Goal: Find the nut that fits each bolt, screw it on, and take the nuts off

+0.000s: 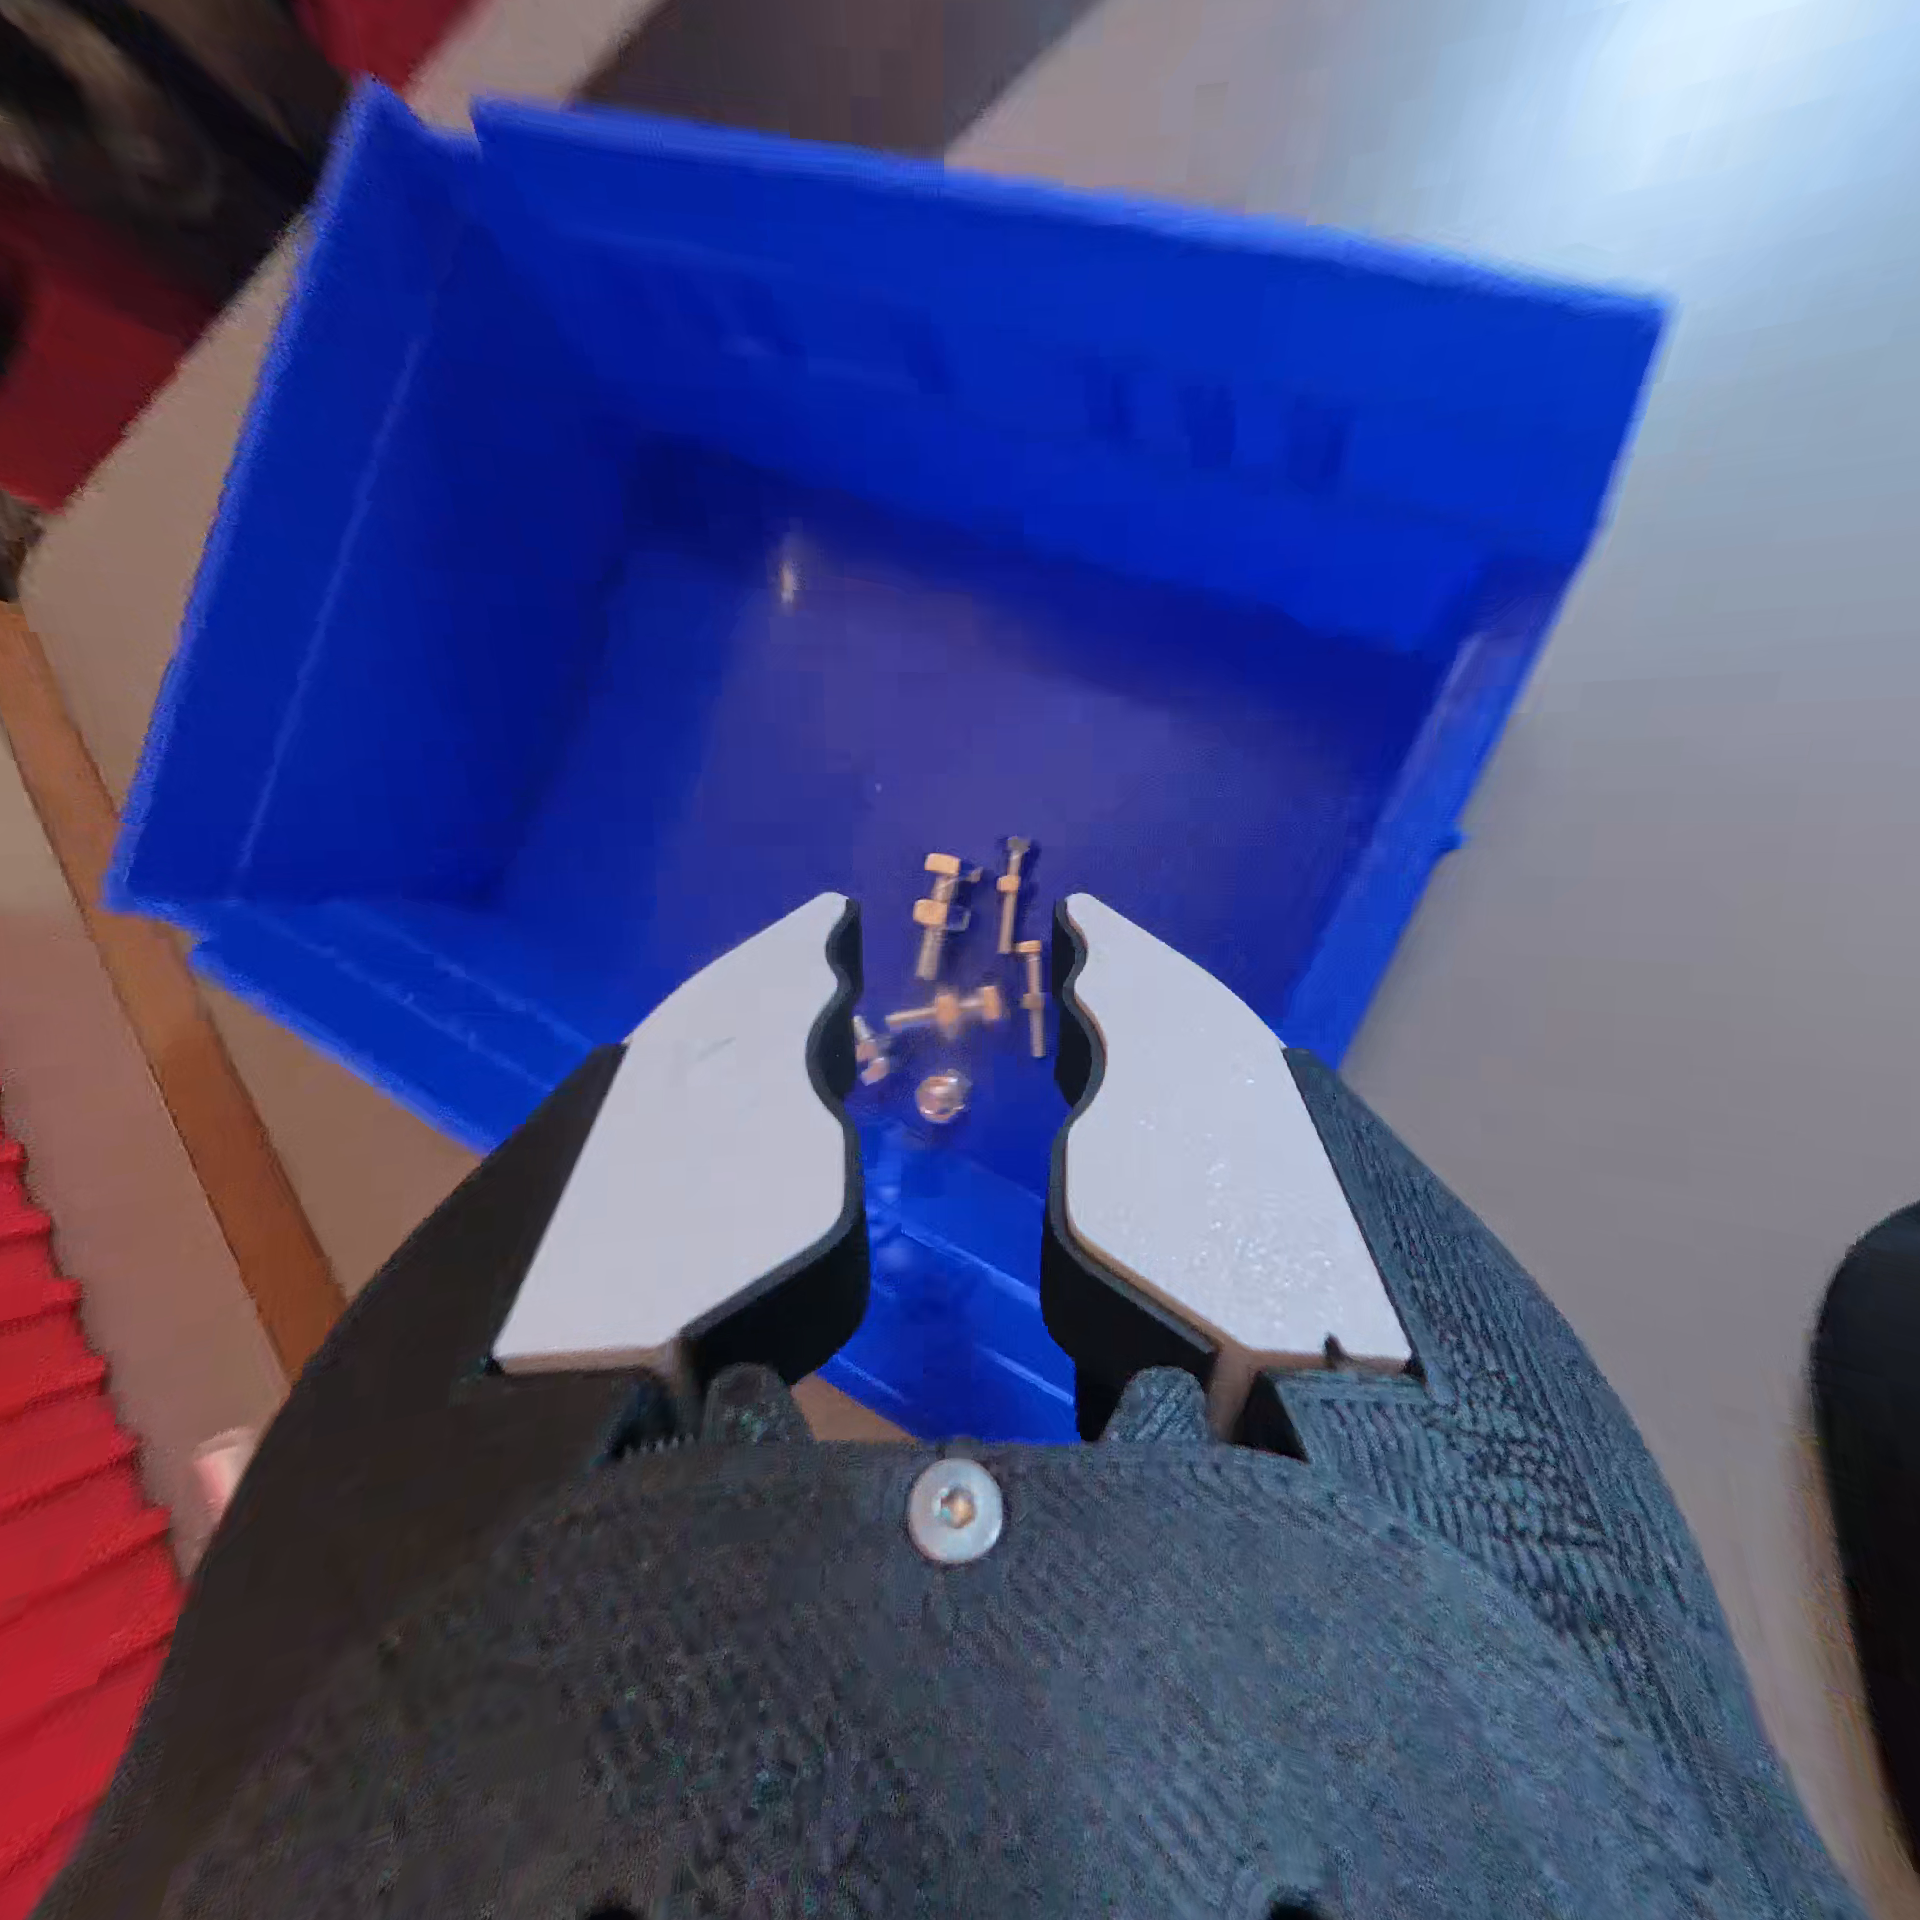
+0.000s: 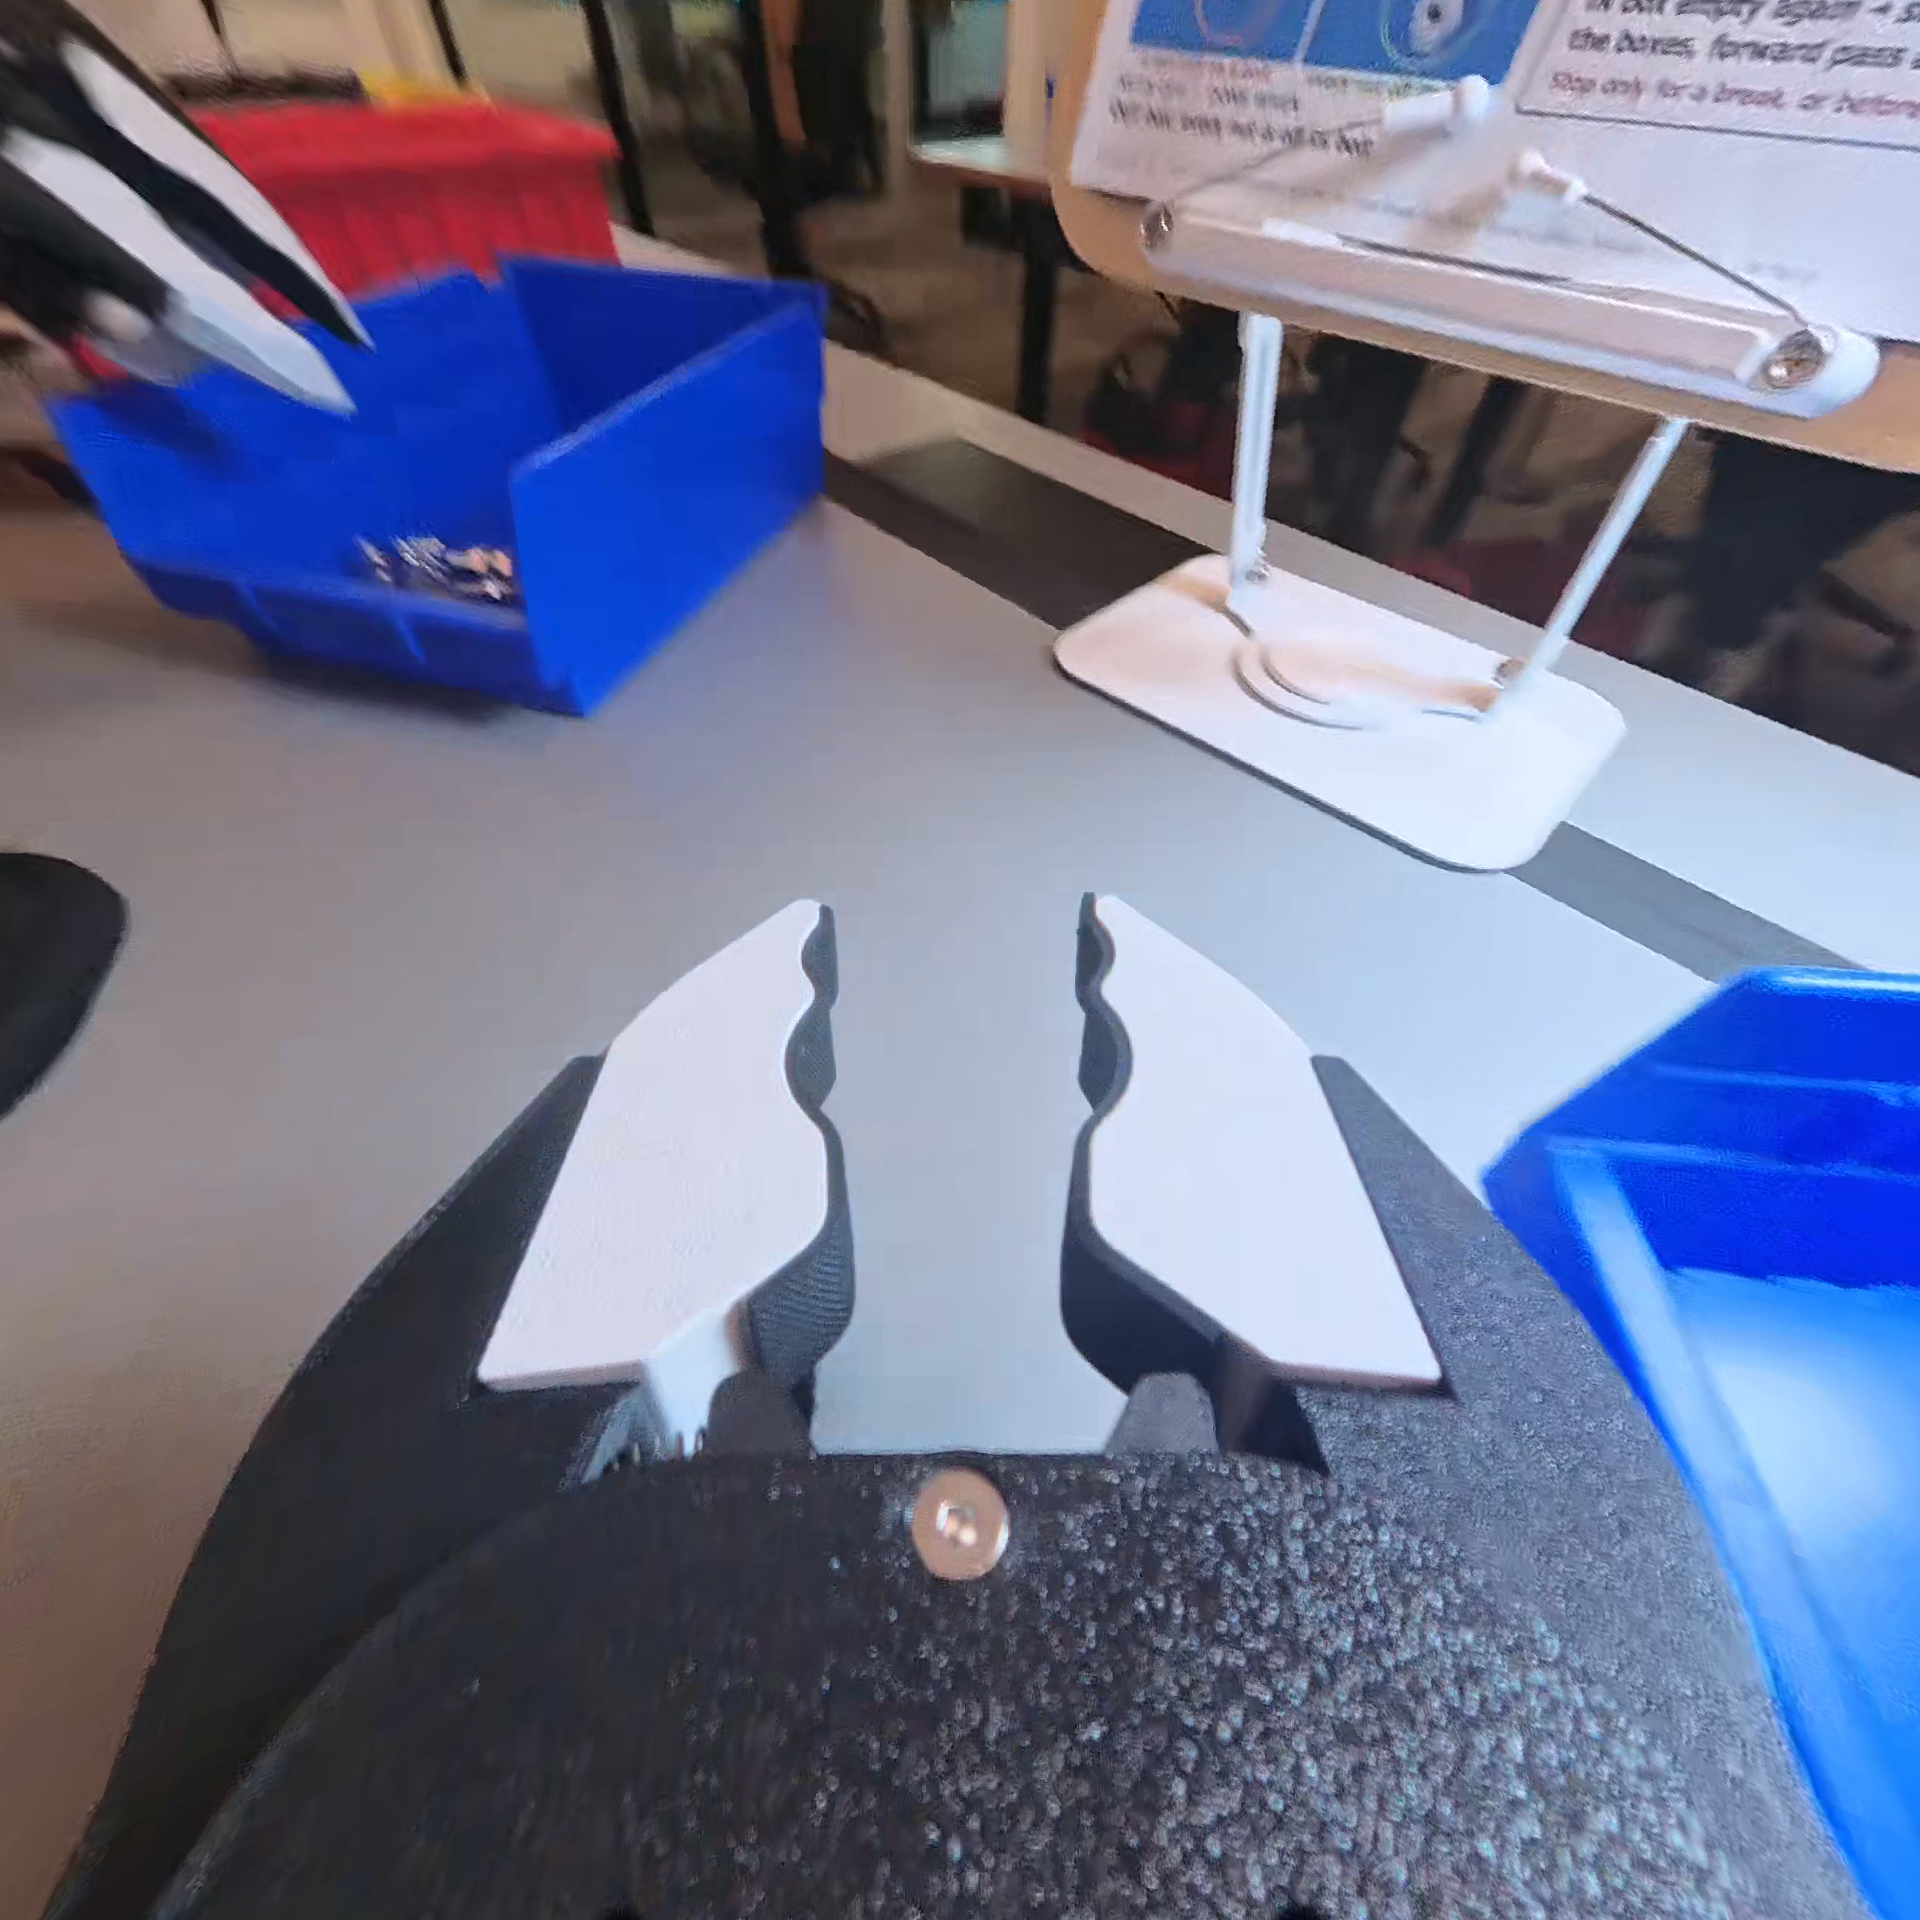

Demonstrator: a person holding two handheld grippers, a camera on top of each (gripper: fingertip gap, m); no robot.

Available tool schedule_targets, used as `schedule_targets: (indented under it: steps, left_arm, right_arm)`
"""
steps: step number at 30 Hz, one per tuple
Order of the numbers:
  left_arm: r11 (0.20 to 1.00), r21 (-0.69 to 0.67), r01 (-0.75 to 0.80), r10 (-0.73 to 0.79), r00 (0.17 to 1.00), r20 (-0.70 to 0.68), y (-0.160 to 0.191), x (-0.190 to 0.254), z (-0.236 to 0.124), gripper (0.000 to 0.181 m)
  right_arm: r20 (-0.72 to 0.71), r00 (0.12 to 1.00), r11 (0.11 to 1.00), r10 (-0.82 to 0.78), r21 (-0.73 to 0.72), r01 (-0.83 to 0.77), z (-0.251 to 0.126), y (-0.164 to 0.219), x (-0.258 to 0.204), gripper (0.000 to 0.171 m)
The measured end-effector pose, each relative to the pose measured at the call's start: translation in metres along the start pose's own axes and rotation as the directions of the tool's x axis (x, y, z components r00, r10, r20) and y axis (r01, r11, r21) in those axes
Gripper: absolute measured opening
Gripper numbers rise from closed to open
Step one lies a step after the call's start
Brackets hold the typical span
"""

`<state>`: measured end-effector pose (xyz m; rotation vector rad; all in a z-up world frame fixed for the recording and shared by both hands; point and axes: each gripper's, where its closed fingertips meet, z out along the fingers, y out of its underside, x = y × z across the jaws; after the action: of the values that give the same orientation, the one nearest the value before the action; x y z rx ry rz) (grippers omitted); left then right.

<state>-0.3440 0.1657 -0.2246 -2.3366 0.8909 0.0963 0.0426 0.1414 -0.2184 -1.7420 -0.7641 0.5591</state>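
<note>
My left gripper [image 1: 956, 914] hangs over the blue bin [image 1: 436, 582], jaws parted and empty. The bolts [image 1: 961, 966] lie loose on its floor, some apparently carrying nuts, so I judge the work barely begun. My right gripper [image 2: 956, 914] hovers over the table [image 2: 520, 935], agape, holding nothing.

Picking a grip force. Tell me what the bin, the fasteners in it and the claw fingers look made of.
Blue bin: looks like moulded plastic, semi-glossy, with a uniform colour and a highlight on the floor.
Bolts and nuts: metal, shiny and pale gold in this light; the exact alloy is unclear.
Left claw fingers: seemingly printed plastic, with matte white faces over black textured bodies.
</note>
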Motion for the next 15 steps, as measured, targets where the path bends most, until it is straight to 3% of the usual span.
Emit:
schedule_targets:
  steps: [4,7,11,15]
  left_arm:
    - [0.945,-0.307,-0.115,0.076,0.988,-0.135,0.016,-0.011,0.049,0.035]
    - [0.876,-0.451,-0.173,0.079,0.972,-0.22,0.032,-0.012,0.076,0.035]
    - [0.821,-0.536,-0.198,0.019,0.947,-0.321,0.044,-0.005,0.088,0.029]
    - [0.788,-0.572,-0.226,0.033,0.944,-0.328,0.051,-0.006,0.092,0.02]
  right_arm:
    - [0.027,1.0,1.0,-0.001,0.023,0.0,0.01,0.02,-0.005,0.04]
    - [0.038,0.999,0.999,-0.027,-0.016,0.028,0.009,0.034,-0.009,0.039]
    - [0.049,0.997,0.998,-0.054,-0.023,0.055,0.008,0.036,-0.01,0.036]
    - [0.064,0.997,0.998,-0.053,-0.036,0.056,0.009,0.04,-0.011,0.035]
